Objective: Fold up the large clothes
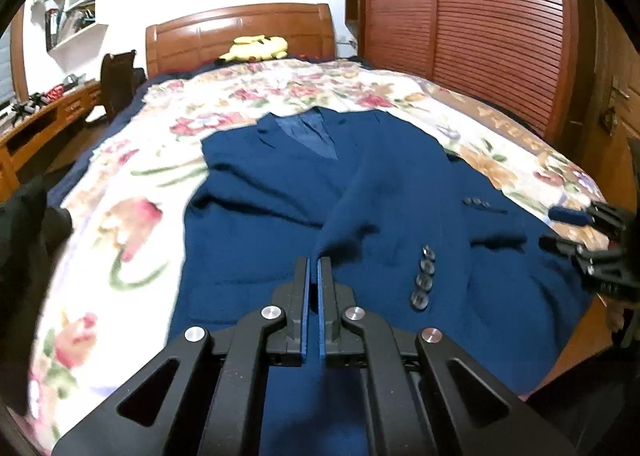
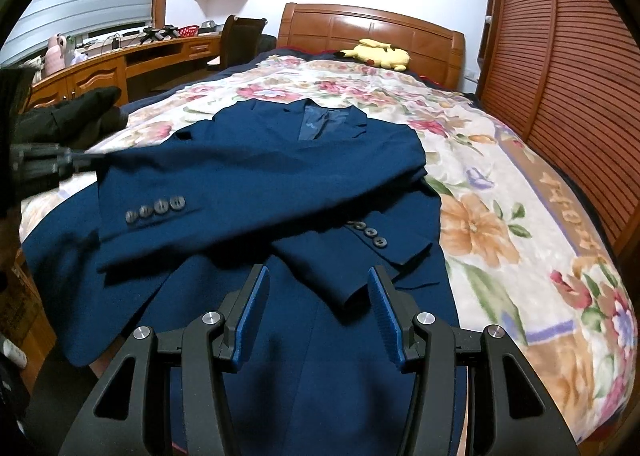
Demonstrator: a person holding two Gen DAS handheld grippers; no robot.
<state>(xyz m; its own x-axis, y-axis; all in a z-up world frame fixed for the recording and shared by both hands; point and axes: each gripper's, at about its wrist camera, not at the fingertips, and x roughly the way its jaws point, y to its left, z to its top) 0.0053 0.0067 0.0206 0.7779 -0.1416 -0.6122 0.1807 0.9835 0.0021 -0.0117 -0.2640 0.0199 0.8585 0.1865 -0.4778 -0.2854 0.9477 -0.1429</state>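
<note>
Navy blazer (image 2: 256, 171) mid-fold on floral quilt (image 2: 500, 223): left gripper (image 1: 314, 262) pinches a sleeve (image 1: 360, 199) to lay across; right gripper (image 2: 316, 280) gapes, ready for the hem.

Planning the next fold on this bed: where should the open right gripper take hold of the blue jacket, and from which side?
Grip the bottom hem of the blue jacket, the edge nearest the right gripper, coming in low from the foot of the bed. Both sleeves already lie crossed over the front, so the hem is probably the free edge to lift toward the collar. The left gripper is pinching a sleeve.
</note>
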